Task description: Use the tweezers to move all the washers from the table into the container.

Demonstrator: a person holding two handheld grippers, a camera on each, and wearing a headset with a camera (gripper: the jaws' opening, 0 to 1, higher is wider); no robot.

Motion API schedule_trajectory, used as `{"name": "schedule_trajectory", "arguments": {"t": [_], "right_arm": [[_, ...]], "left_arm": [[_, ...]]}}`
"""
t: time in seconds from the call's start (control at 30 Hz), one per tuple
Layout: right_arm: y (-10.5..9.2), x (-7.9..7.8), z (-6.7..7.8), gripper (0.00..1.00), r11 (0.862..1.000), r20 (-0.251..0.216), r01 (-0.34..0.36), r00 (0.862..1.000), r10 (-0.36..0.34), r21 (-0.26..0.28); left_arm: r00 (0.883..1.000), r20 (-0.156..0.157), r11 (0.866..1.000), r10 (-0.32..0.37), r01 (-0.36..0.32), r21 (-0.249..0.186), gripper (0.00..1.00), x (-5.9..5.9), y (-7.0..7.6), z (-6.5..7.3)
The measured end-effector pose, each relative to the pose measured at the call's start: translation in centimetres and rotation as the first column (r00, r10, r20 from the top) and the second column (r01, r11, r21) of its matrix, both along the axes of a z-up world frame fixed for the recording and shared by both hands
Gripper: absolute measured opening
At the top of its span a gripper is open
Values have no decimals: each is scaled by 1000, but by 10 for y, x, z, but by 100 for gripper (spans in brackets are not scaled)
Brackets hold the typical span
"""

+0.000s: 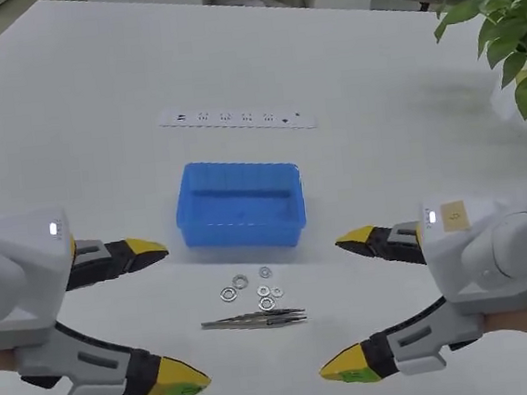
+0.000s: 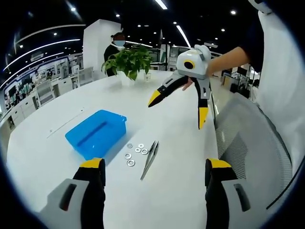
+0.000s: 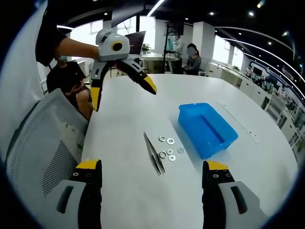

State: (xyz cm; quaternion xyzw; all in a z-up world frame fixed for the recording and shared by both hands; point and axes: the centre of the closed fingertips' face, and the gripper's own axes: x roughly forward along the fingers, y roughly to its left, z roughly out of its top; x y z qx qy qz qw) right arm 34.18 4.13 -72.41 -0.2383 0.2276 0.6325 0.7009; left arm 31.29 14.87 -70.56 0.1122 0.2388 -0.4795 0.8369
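Several silver washers lie loose on the white table, just in front of a blue container. Metal tweezers rest flat on the table beside the washers, on the near side. My left gripper hovers open to the left of them, holding nothing. My right gripper faces it from the right, also open and holding nothing.
A white power strip lies beyond the container. A potted plant stands at the table's far right. A grey mesh chair sits at the near edge. People are in the background.
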Motion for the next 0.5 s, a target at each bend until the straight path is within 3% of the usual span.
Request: {"name": "schedule_trajectory", "arguments": {"t": [0.23, 0.5], "right_arm": [[1, 2, -2, 87, 1000, -4, -1, 1000, 1, -3], [-1, 6, -7, 85, 1000, -11, 5, 1000, -6, -18]], "left_arm": [[1000, -16, 1000, 1, -1, 12, 91, -1, 3, -5], [1000, -13, 999, 24, -24, 21, 87, 8, 11, -6]]}}
